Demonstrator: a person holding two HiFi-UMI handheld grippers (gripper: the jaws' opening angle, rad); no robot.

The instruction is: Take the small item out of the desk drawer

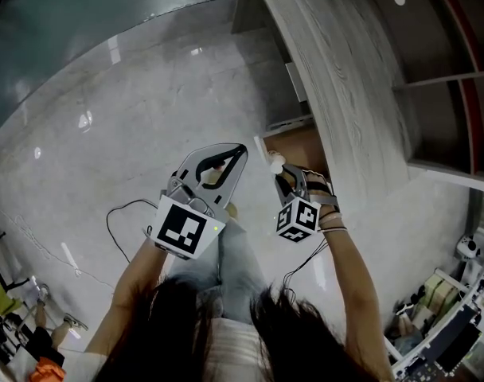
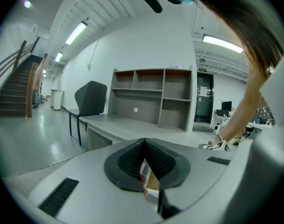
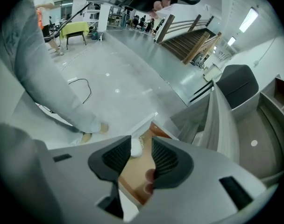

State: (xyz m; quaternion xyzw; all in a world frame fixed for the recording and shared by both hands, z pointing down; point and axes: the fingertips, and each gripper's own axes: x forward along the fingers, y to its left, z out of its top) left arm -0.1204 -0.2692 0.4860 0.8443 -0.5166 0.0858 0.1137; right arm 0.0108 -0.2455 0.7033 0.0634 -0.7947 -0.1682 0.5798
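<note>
The desk drawer (image 1: 306,143) stands pulled out from under the grey wooden desk (image 1: 337,78), and its brown inside (image 3: 130,174) shows below my right jaws. My right gripper (image 1: 279,170) (image 3: 141,143) hangs over the drawer's front edge with its jaws apart. A small white rounded thing (image 1: 275,162) (image 3: 136,147) sits between their tips, close to the left pad and not squeezed. Whether it is loose or fixed to the drawer front I cannot tell. My left gripper (image 1: 240,151) (image 2: 144,143) is held off to the left over the floor, shut with nothing in it.
A shelf unit (image 2: 151,94) stands on the desk's top (image 2: 128,127), with a dark chair (image 2: 89,99) at its far end. A black cable (image 1: 115,213) loops across the shiny floor on the left. The person's jeans-clad legs (image 1: 234,253) are below the grippers. Equipment (image 1: 441,317) is crowded at the lower right.
</note>
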